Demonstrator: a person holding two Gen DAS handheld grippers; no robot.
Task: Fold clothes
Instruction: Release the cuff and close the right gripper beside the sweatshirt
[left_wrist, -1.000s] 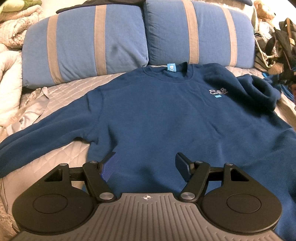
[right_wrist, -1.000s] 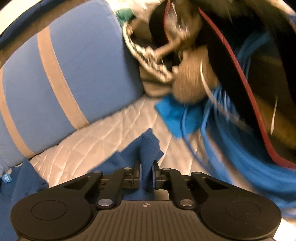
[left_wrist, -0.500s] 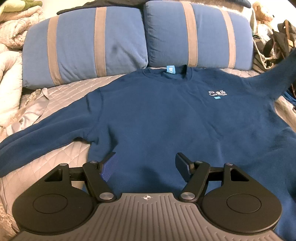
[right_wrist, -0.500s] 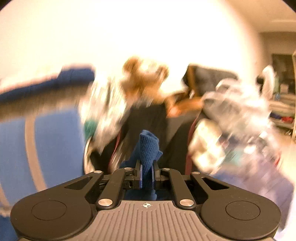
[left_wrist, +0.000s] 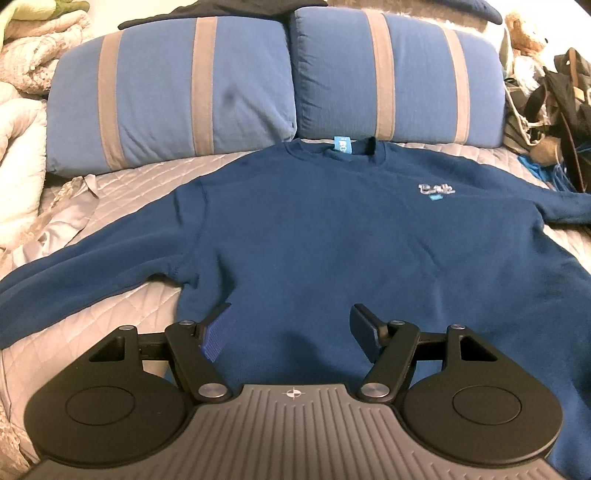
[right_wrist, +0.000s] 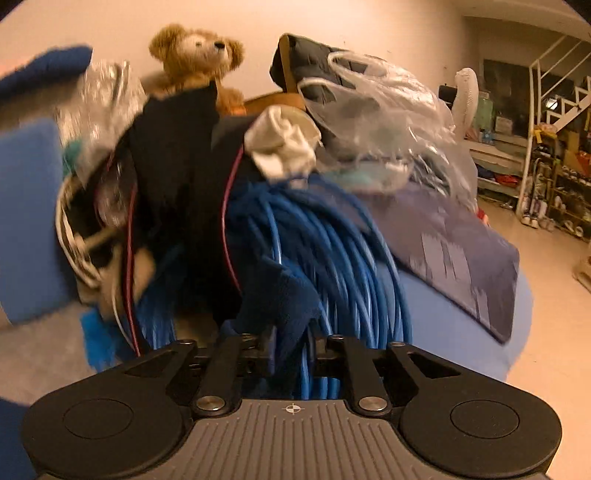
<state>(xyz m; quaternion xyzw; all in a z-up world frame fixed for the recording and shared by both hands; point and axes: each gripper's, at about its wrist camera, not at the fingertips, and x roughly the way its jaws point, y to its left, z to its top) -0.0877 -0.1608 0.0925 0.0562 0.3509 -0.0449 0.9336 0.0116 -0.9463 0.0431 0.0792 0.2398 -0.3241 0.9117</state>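
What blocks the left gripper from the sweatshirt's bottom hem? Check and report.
Nothing visible. The left gripper hangs open directly over the sweatshirt, which lies flat on the bed with only bare fabric between its fingers.

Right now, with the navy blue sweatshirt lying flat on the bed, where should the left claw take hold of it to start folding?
Take the navy blue sweatshirt at the outstretched sleeve on the picture's left, coming from that outer side. It lies flat and straight on the grey quilted bedspread, its edge free to pinch and carry across the chest. The left claw hangs open above the hem.
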